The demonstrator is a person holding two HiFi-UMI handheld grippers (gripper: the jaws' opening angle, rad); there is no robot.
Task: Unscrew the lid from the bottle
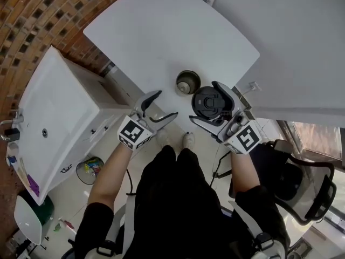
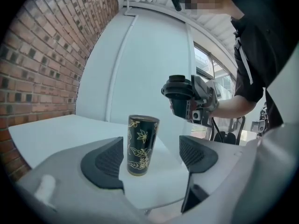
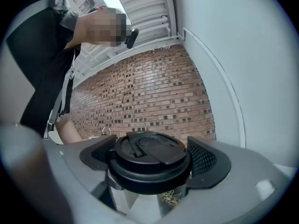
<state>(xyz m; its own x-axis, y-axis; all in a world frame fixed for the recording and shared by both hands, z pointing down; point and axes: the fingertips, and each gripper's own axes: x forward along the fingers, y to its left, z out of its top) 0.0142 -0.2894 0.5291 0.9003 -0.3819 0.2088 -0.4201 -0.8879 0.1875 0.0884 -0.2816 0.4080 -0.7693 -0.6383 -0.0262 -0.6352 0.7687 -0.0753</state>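
Note:
The black bottle with gold flower print (image 2: 142, 145) stands upright and lidless on the white table (image 2: 60, 129); from above its open mouth (image 1: 187, 82) shows. Its black lid (image 3: 152, 160) sits between the pads of my right gripper (image 3: 152, 158), which is shut on it and holds it in the air just right of the bottle (image 1: 209, 102). In the right gripper view a bit of the gold-printed bottle (image 3: 174, 198) shows under the lid. My left gripper (image 1: 166, 103) is open, a little short of the bottle and not touching it, its jaws wide apart (image 2: 150, 157).
The round white table (image 1: 161, 31) ends close to the person's knees. A white cabinet with a sink (image 1: 59, 112) stands at the left, a small bin (image 1: 89, 170) below it. A black chair (image 1: 302, 182) is at the right. Brick wall (image 2: 42, 55) behind.

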